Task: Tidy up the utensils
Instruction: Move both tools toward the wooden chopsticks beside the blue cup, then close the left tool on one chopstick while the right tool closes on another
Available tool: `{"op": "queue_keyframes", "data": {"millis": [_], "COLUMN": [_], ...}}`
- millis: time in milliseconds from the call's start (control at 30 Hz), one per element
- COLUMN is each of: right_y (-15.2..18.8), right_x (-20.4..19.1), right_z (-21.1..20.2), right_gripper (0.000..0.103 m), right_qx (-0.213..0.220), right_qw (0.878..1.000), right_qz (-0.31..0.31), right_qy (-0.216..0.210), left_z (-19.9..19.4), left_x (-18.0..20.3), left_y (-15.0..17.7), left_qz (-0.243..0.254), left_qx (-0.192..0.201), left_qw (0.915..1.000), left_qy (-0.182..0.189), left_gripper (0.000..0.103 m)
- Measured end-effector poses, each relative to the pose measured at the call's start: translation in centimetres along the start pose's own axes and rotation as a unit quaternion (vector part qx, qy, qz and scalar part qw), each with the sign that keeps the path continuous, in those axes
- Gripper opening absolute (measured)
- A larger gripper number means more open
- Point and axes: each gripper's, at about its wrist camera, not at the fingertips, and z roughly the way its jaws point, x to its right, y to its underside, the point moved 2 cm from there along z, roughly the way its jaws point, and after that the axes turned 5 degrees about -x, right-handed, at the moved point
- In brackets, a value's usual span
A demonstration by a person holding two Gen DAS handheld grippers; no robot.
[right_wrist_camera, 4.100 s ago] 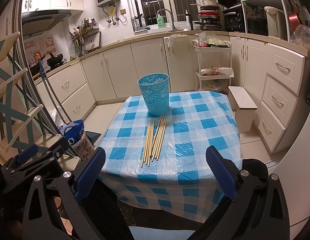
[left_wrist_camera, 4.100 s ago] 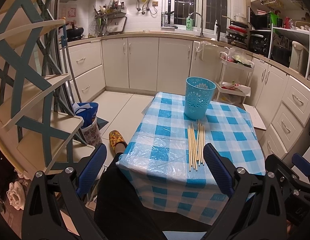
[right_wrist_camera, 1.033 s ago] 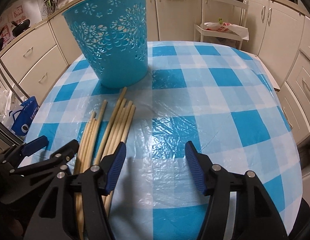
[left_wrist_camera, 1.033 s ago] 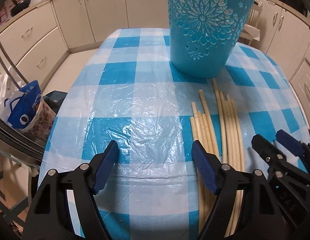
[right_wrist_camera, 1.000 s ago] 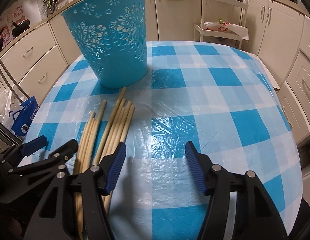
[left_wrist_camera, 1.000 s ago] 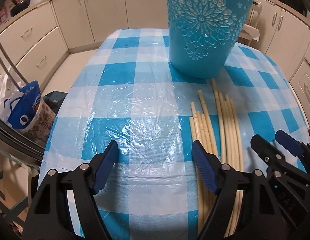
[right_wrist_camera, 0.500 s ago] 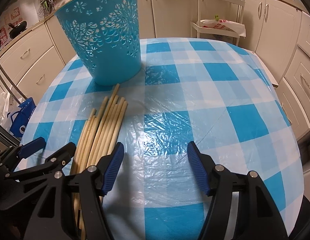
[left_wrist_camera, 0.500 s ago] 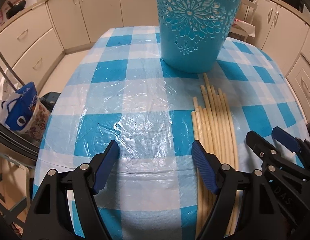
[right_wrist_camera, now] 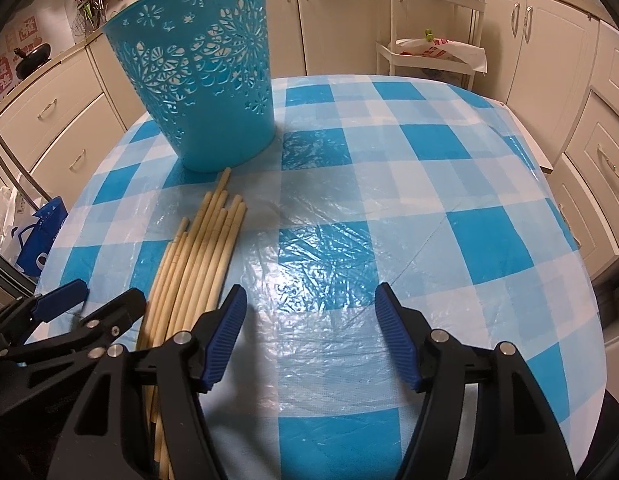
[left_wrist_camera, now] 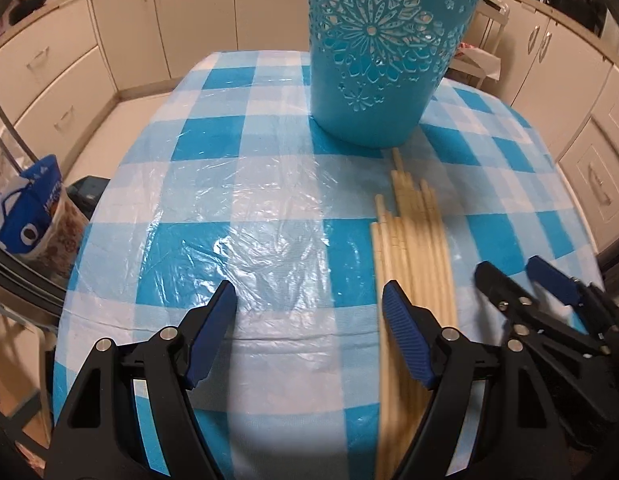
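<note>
Down through the left wrist camera we look onto a table under a blue-and-white checked cloth (left_wrist_camera: 205,148) covered with crinkled clear plastic. Our left gripper (left_wrist_camera: 309,312) hangs over the near part of it with its jaws apart and only bare cloth between them. The bundle of chopsticks (left_wrist_camera: 413,236) lies just right of that gap, running from near to far, and its near ends pass under the right-hand finger (left_wrist_camera: 405,332). A perforated blue basket (left_wrist_camera: 381,56) stands upright at the far end of the sticks; whether the longest stick touches its base we cannot tell. The other gripper shows at the right. Left of the table the cloth's edge curves down to a pale floor, where a blue-and-white bag (left_wrist_camera: 29,208) stands, with cream cabinets (left_wrist_camera: 61,68) beyond. The widest open stretch of cloth lies left of the sticks.

Through the right wrist camera, our right gripper (right_wrist_camera: 309,328) also stands apart over empty cloth, with the chopsticks just left of its left-hand finger (right_wrist_camera: 225,332). The basket is at the far left. To the right the cloth is open out to its rounded edge, and cabinets close in behind. A white trolley (right_wrist_camera: 425,52) stands past the far edge.
</note>
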Motion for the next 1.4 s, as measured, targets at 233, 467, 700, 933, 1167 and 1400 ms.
{"op": "queue_keyframes", "data": {"millis": [233, 467, 700, 933, 1167, 1400], "right_y": [0.0, 0.0, 0.0, -0.2, -1.4, -2.6], "right_x": [0.2, 0.2, 0.0, 0.4, -1.6, -3.0], "right_z": [-0.1, -0.1, 0.0, -0.2, -0.1, 1.4], "right_gripper": [0.065, 0.066, 0.066, 0.066, 0.051, 0.038], "right_qx": [0.000, 0.001, 0.001, 0.004, 0.001, -0.017], "right_qw": [1.000, 1.000, 1.000, 1.000, 0.999, 0.997], "right_qz": [0.001, -0.001, -0.003, -0.003, -0.039, -0.060], "right_qy": [0.000, -0.001, -0.002, 0.000, -0.027, -0.036], "left_z": [0.2, 0.2, 0.2, 0.4, 0.2, 0.4], "left_x": [0.4, -0.2, -0.2, 0.5, -0.6, -1.3], "left_y": [0.1, 0.0, -0.1, 0.2, -0.3, -1.0], "left_qz": [0.010, 0.009, 0.016, 0.041, 0.037, 0.031], "left_qx": [-0.001, 0.003, 0.001, -0.006, -0.005, -0.007], "left_qw": [1.0000, 0.9998, 0.9997, 0.9987, 0.9989, 0.9990], "left_qy": [-0.002, -0.018, -0.017, -0.029, -0.029, -0.030], "left_gripper": [0.072, 0.072, 0.072, 0.072, 0.048, 0.040]}}
